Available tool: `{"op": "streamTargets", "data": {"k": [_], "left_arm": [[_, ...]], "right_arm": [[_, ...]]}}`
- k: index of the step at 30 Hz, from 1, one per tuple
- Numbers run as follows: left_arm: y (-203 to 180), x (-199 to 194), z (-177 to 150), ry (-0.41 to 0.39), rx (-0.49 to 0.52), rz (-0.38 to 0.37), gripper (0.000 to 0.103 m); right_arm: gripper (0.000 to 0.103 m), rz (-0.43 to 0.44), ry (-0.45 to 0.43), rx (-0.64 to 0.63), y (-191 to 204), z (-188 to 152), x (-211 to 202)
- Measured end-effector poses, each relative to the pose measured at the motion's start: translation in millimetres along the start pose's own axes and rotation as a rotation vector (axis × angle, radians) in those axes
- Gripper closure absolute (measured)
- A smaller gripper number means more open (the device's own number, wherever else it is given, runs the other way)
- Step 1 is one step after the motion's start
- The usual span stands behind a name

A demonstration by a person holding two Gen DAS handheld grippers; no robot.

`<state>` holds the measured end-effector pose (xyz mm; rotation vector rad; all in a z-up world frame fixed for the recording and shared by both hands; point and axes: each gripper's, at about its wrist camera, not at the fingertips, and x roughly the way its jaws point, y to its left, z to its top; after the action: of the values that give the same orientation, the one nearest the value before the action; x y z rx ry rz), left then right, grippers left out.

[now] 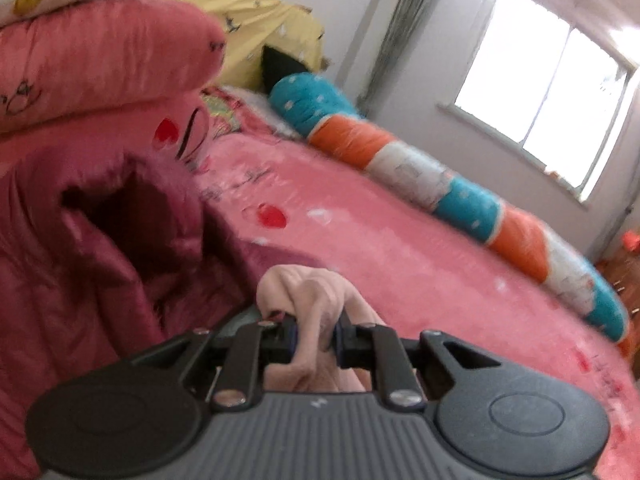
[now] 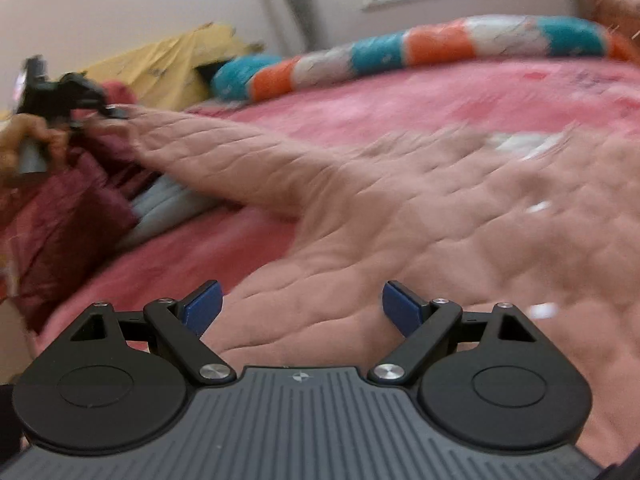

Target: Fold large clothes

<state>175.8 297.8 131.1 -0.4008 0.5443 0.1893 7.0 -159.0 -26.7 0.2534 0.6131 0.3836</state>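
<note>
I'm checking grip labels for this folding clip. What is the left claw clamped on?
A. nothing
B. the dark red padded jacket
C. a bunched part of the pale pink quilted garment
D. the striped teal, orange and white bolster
C: the left claw pinches a bunch of the pale pink quilted garment between its pads.

We count two black two-finger grippers: the left gripper (image 1: 314,338) at six o'clock in its own view, the right gripper (image 2: 302,308) at six o'clock in its view. One pale pink quilted garment (image 2: 400,208) lies on one pink plush bed (image 1: 400,248). We see one long bolster banded in teal, orange and white (image 1: 440,184), one dark maroon padded coat (image 1: 120,248), one yellow cloth (image 1: 256,20) at twelve o'clock, one window (image 1: 548,80), and one hand (image 2: 24,136) at nine o'clock.
</note>
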Motion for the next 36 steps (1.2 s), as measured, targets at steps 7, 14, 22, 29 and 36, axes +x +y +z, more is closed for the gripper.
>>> {"op": "streamTargets", "data": {"k": [7, 14, 22, 29, 36], "left_arm": [[19, 20, -12, 0.064, -0.009, 0.101, 0.089], [-27, -10, -5, 0.013, 0.051, 0.076, 0.089], [-171, -67, -8, -0.033, 0.291, -0.143, 0.088], [-297, -87, -80, 0.072, 0.506, -0.365, 0.088], [-387, -73, -187, 0.230, 0.629, -0.512, 0.088]], "right_arm": [[0.000, -0.024, 0.107, -0.042, 6, -11, 34], [0.000, 0.013, 0.041, 0.024, -4, -5, 7], [0.000, -0.145, -0.218, 0.077, -44, 13, -67], [0.000, -0.417, -0.413, 0.283, -110, 14, -127], [0.000, -0.569, -0.597, 0.516, -168, 4, -187]]}}
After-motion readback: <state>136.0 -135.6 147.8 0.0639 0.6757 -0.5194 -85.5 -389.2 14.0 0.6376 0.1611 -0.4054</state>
